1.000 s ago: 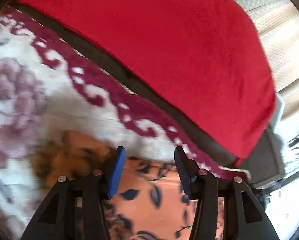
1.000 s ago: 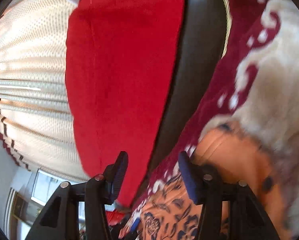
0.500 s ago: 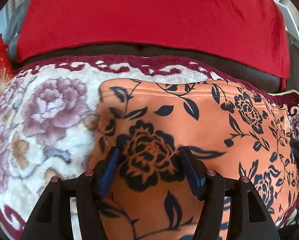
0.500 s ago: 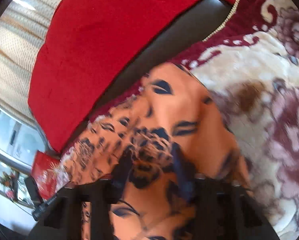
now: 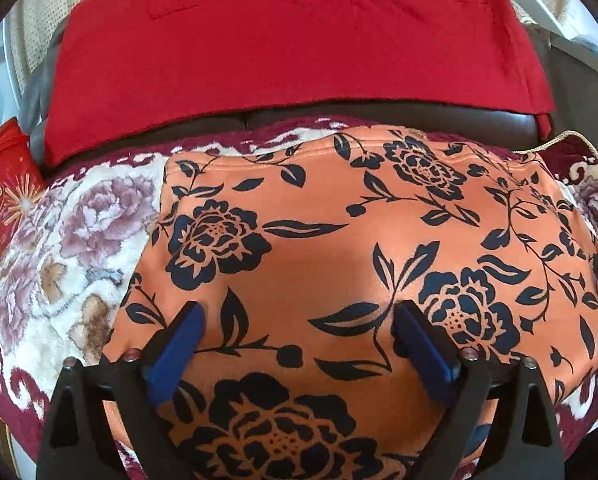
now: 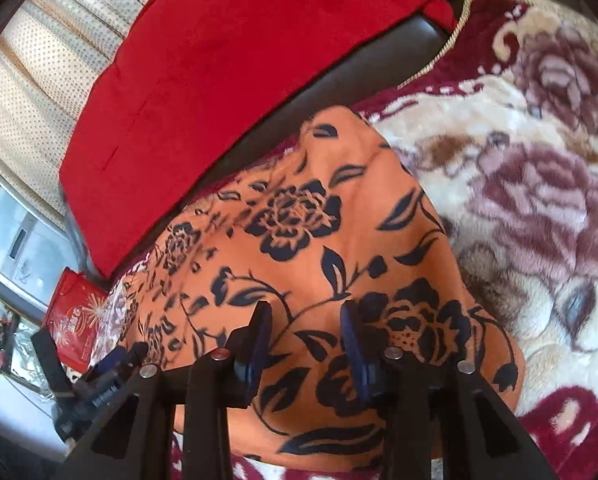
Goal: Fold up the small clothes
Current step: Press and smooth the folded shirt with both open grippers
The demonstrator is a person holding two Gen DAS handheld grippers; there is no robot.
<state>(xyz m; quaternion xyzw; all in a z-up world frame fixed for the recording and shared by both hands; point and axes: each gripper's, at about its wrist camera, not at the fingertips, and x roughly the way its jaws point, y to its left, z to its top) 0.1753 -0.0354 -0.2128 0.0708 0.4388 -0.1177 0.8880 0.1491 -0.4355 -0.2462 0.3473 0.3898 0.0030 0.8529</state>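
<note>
- Two grippers in view, both pointing down at one orange garment [image 5: 319, 240] printed with dark blue flowers and leaves.
- Garment lies spread flat on a plush floral blanket [image 5: 71, 240], cream with mauve roses and a maroon scroll border. Its far edge runs close to the blanket's maroon border; blanket shows on both sides of it.
- Left gripper [image 5: 299, 328]: jaws spread wide and opening; the blue pads [image 5: 183, 340] stand well apart over the near part of the cloth. No fold of fabric is pinched between them; the cloth lies flat beneath.
- Right gripper [image 6: 305, 332]: jaws partway apart, blue fingertips [image 6: 355, 344] over a flower print near the garment's right edge. The cloth passes flat under the gap; no fabric is seen gathered or clamped there.
- In the right wrist view the left gripper shows as a dark tool at the lower left, by the garment's far side.
- Behind the blanket: a dark leather sofa back [image 5: 459, 120] with a red cloth [image 5: 279, 52] draped over it.
- Past the sofa: a pale dotted curtain [image 6: 31, 80].
- At the blanket's left end: a red printed bag [image 5: 3, 184], lettering too small to read.
</note>
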